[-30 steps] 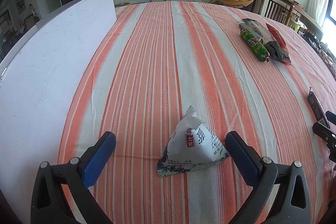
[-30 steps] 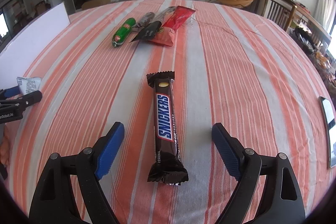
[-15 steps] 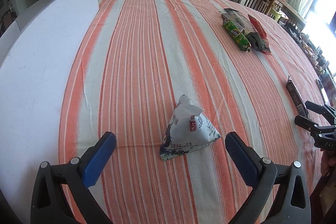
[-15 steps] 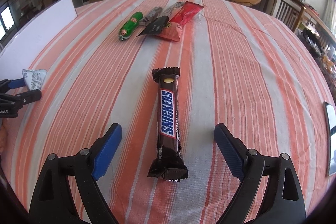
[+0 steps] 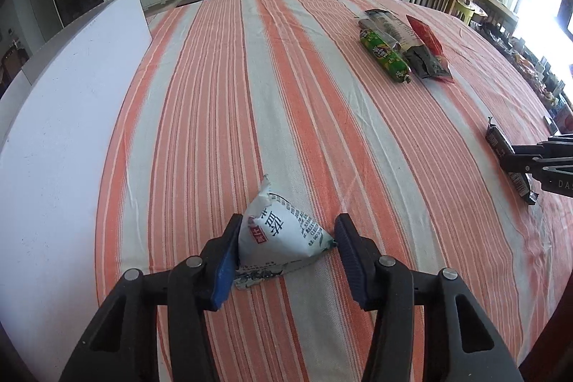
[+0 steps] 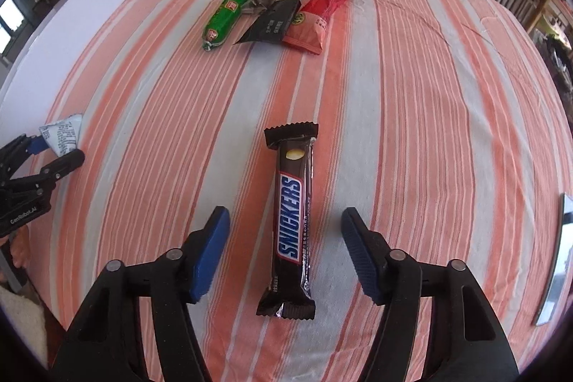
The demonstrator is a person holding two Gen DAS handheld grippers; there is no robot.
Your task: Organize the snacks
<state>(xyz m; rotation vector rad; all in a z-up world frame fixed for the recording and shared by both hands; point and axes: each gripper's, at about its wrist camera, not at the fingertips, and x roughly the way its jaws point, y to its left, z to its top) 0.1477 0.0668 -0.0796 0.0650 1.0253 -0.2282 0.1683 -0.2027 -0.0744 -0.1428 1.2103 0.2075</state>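
Observation:
A white triangular snack pouch (image 5: 283, 235) lies on the striped tablecloth (image 5: 286, 95). My left gripper (image 5: 286, 228) is closing on it, with both blue pads touching its sides. The right wrist view shows that pouch (image 6: 62, 135) and the left gripper (image 6: 43, 167) at the far left. A brown Snickers bar (image 6: 293, 213) lies lengthwise between the fingers of my right gripper (image 6: 284, 217). Its jaws are closing, with a gap still showing on each side of the bar. The left wrist view catches the right gripper (image 5: 537, 160) over the bar (image 5: 501, 145) at the right edge.
A green sausage (image 6: 225, 17), a black packet (image 6: 272, 24) and a red packet (image 6: 329, 6) lie together farther up the table. A white board (image 5: 71, 95) stands along the left side. A flat shiny object (image 6: 558, 256) lies at the right edge.
Both grippers' jaws have narrowed from wide apart. The left pads have come onto the pouch's sides, and the right pads have drawn closer to the Snickers bar.

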